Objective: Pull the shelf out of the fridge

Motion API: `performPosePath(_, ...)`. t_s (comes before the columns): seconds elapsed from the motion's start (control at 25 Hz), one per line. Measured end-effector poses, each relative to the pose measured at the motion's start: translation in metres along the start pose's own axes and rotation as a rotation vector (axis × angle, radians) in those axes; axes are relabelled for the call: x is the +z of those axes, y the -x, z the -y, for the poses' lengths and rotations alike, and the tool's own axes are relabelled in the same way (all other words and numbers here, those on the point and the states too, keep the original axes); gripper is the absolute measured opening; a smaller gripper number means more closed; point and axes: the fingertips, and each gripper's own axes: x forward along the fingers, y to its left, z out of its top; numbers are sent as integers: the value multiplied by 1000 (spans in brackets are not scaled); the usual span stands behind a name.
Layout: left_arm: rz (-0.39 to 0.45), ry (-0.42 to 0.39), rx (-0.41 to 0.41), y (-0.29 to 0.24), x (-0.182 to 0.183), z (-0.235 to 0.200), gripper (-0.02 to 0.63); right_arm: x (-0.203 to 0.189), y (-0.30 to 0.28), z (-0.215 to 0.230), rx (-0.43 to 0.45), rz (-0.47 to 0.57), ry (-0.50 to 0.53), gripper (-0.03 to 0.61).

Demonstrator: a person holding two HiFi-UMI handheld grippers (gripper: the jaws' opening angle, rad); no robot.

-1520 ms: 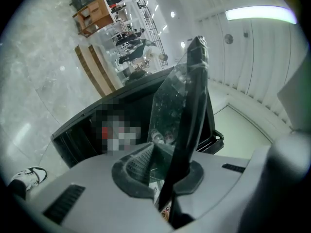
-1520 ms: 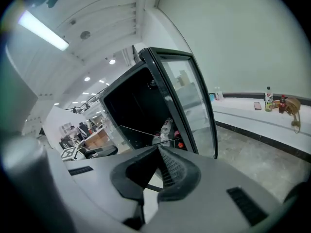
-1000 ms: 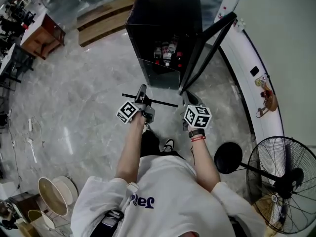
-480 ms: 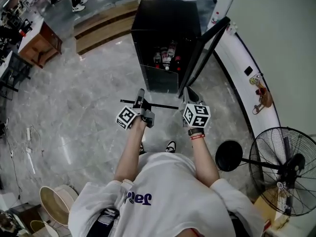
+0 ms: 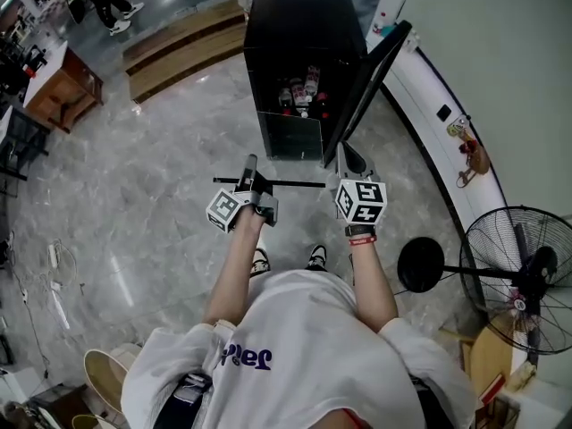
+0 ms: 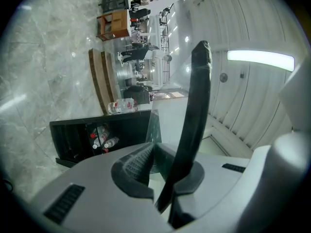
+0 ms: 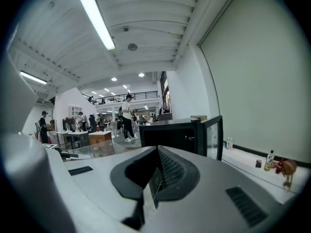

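Black pedestal fan [image 5: 523, 280] stands on grey marble floor [image 5: 152, 195]; brown toy figure [image 5: 472, 156] on white ledge [image 5: 427, 88] beyond fan; brown wooden desk [image 5: 58, 86] far left of fan.

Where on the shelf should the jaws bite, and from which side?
Grip the shelf by the black bar on its near edge, coming from the person's side, one gripper toward each end. The bar is the solid rim, while the glass is thin. The left gripper is shut on the bar; the right gripper pinches the glass edge.
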Motion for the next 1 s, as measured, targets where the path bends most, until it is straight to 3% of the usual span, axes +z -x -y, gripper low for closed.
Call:
performPosePath(0.36,-32,21,-37,12,14,0,35,3,9,-21,-27,27,-2,14)
performPosePath(1.0,-59,79,-39,10,6,-7,37,-3,8,-11,-49,20,-5,14)
